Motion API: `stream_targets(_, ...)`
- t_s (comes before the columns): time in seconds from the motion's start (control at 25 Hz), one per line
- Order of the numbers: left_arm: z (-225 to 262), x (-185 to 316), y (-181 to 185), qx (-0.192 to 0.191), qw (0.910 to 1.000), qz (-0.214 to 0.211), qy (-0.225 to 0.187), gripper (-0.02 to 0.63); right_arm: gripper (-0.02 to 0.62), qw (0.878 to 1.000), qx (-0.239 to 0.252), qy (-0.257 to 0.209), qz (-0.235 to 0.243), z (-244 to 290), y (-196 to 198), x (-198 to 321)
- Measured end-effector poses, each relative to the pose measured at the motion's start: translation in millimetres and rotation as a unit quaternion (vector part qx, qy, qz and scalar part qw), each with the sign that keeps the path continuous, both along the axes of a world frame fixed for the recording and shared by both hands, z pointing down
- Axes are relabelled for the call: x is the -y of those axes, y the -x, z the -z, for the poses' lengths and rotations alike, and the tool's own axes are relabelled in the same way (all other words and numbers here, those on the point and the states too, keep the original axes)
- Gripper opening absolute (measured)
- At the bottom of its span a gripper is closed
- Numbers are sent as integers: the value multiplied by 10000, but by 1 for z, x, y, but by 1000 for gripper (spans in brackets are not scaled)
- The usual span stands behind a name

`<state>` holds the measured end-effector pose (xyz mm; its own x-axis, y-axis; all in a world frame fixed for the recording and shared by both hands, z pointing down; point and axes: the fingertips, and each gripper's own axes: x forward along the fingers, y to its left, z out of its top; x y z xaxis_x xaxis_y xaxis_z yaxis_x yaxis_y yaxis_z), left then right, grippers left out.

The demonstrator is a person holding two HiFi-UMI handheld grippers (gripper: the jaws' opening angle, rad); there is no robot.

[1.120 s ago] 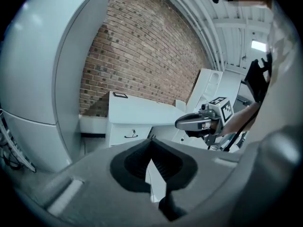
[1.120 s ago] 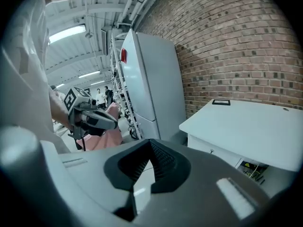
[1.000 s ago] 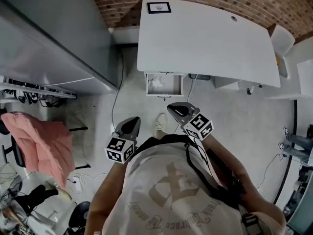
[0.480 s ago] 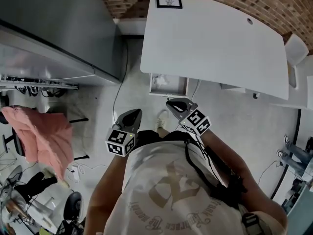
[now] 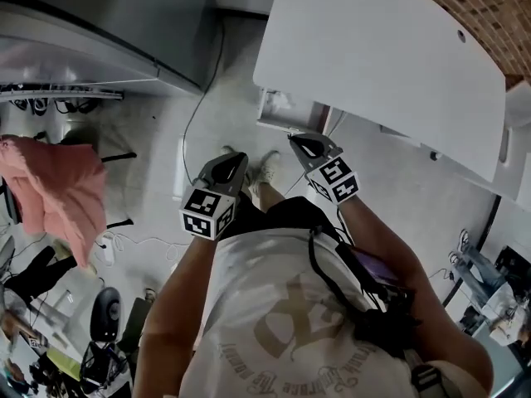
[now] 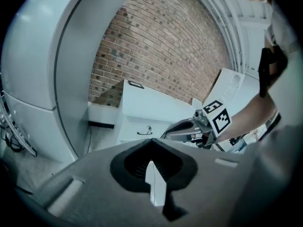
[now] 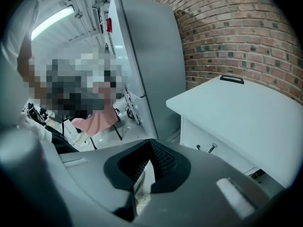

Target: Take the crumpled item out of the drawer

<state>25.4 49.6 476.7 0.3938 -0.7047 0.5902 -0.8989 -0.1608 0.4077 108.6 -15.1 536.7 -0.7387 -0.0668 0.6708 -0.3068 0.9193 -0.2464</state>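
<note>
Head view, left to right, against the frames a second back.

The pink cloth draped over a chair (image 5: 56,196) has slid towards the left edge. The tall grey metal cabinet (image 5: 124,15) now fills the top left corner.

Left gripper (image 5: 239,159): jaws together at the tips, nothing between them. It has come a little higher in the view and is held over the floor, well short of the drawer.

A white shoe (image 5: 264,172) shows between the two grippers.

The open white drawer (image 5: 267,121) has shifted up and right and now sits just beyond the right gripper's nose. The crumpled white item (image 5: 279,103) lies inside it, half tucked under the desk edge, with neither gripper touching it.

Right gripper (image 5: 297,142): jaws fully closed, empty, its tip just beside the drawer front but apart from it.

The white desk top (image 5: 382,56) has swung up and right, and the framed picture on it is now cut off at the top edge.
</note>
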Motion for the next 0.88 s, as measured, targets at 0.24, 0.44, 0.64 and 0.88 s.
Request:
stream_targets(0.24, -36, -6, 17, -166, 9996, 33, 213, 3, 8, 9991, -374, 45, -199, -40, 12, 16)
stream_targets(0.44, -62, -10, 26, -348, 9986, 192, 339, 3, 8, 9977, -680, 36, -55, -66, 23, 17)
stream_targets(0.64, -87, -2, 27, -380, 9986, 222, 303, 3, 8, 9954, -956, -66, 93, -98, 29, 21)
stream_targets(0.88, -112, -9, 30, -494, 9974, 419, 316, 3, 8, 9881, -1445, -259, 467, -137, 37, 15)
